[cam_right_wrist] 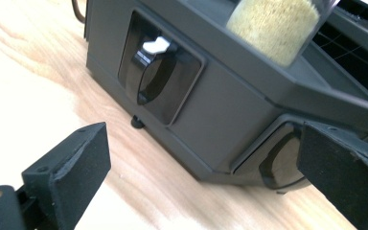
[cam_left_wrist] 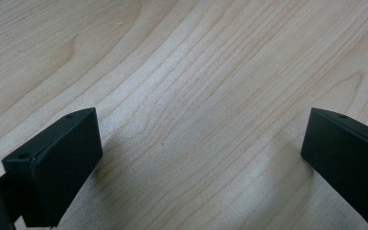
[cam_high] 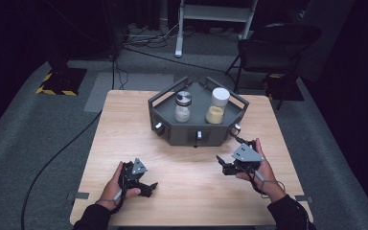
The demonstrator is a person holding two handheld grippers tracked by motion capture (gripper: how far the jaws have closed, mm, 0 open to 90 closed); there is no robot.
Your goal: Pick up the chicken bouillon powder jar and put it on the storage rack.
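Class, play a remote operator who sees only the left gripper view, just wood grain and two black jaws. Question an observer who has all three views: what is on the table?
Operator: What lies ahead of me?
Observer: A dark tray sits at the table's far side.
Operator: Anything on it?
Observer: Two jars: a metal-capped shaker and a white-capped jar of yellowish grains.
Operator: Where is the other gripper?
Observer: The right gripper sits open near the tray's front, facing a recessed knob.
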